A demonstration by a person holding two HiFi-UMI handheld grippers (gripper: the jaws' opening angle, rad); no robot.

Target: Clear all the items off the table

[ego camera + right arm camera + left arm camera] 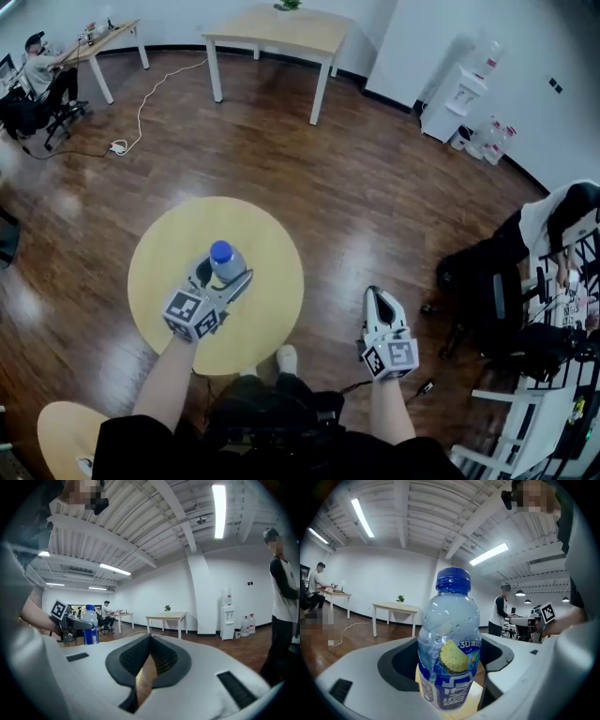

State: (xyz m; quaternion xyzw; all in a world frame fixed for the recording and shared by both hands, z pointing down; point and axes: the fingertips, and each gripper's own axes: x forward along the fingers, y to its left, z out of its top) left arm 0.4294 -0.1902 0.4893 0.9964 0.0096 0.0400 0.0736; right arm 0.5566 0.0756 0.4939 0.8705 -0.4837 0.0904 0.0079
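Head view: left gripper [225, 274] clamps the bottle [222, 253] at label height, over the round table [159, 253]. Risk: the smooth, rounded bottle could tilt or slip from the pads if swung quickly. Right gripper [377, 296] is closed and empty, beside the table.

Black short-sleeved top [141, 452], dark trousers [272, 412], one white shoe [286, 357]. The white plastic left tool [226, 273] and right tool [377, 298] each carry a black-and-white marker cube.
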